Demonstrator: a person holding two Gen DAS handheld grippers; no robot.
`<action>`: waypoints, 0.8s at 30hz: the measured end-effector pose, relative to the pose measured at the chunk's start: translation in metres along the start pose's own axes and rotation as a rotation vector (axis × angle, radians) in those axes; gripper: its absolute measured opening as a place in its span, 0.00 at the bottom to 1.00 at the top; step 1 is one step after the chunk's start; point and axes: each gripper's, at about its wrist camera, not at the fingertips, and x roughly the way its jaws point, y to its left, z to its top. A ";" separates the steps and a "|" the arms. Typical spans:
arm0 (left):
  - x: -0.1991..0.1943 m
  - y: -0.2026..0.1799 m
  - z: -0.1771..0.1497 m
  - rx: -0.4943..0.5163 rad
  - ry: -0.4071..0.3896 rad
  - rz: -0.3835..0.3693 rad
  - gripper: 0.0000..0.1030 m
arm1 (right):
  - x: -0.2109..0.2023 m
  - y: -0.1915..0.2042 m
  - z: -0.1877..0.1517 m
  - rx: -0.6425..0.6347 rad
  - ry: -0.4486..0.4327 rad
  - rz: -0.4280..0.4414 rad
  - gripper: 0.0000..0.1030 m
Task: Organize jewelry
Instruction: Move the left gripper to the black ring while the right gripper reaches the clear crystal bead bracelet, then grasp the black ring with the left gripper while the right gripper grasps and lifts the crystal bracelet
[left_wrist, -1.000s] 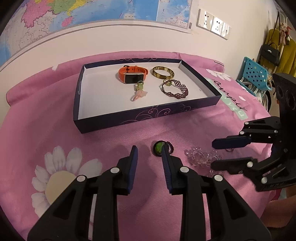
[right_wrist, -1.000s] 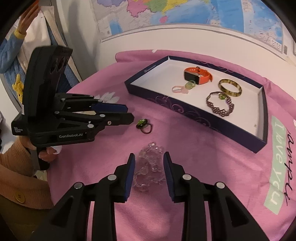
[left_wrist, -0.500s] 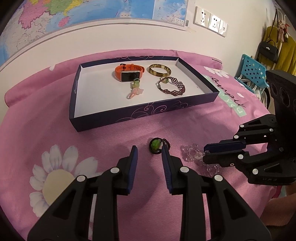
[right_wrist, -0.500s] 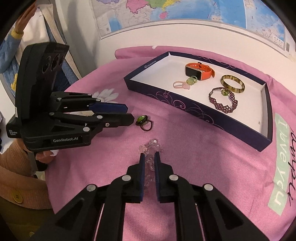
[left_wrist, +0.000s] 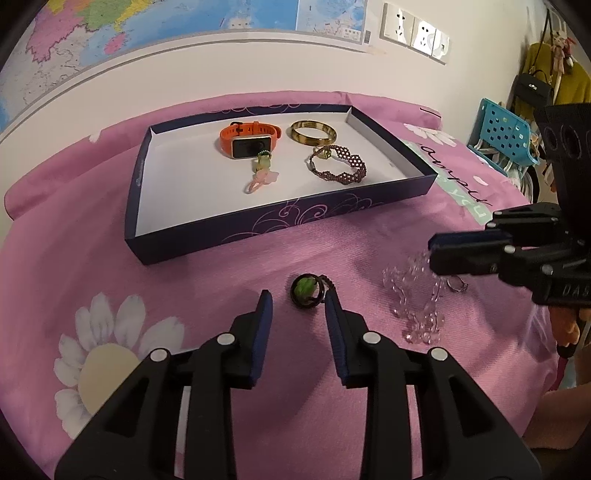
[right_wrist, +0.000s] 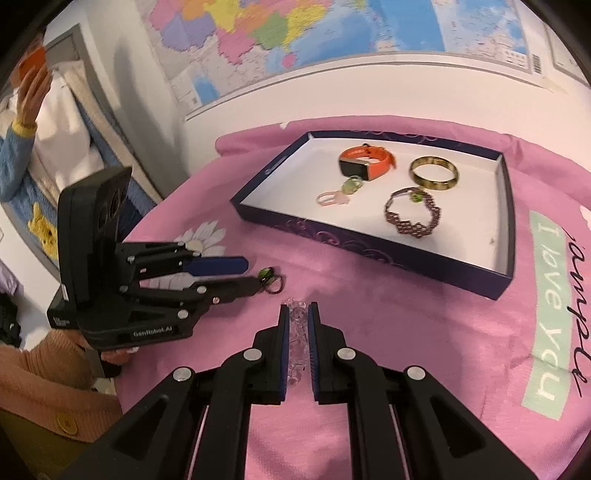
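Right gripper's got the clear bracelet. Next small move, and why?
Probably lift and carry toward the dark blue tray. The right gripper has its jaws shut on the clear crystal bead bracelet, which partly trails on the pink cloth; raising clears the tray's front wall.

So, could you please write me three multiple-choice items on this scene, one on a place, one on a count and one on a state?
1. Where does the green ring lie?
A. in the tray
B. on the pink cloth
C. in a gripper

2. How many pieces lie in the tray?
A. two
B. four
C. five

3. The right gripper is:
A. open
B. shut on the clear bead bracelet
C. out of view

Answers: B, it sits on the cloth before the open left gripper; C, watch, bangle, woven bracelet and two charms; B, beads sit clamped between its fingers.
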 end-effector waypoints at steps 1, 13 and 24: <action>0.001 -0.001 0.001 0.000 0.002 -0.001 0.29 | -0.001 -0.002 0.001 0.009 -0.003 0.004 0.08; 0.016 -0.005 0.007 -0.006 0.035 -0.016 0.21 | -0.016 -0.014 0.008 0.070 -0.052 0.036 0.08; 0.009 -0.005 0.005 -0.013 0.020 -0.014 0.21 | -0.021 -0.019 0.010 0.085 -0.072 0.026 0.08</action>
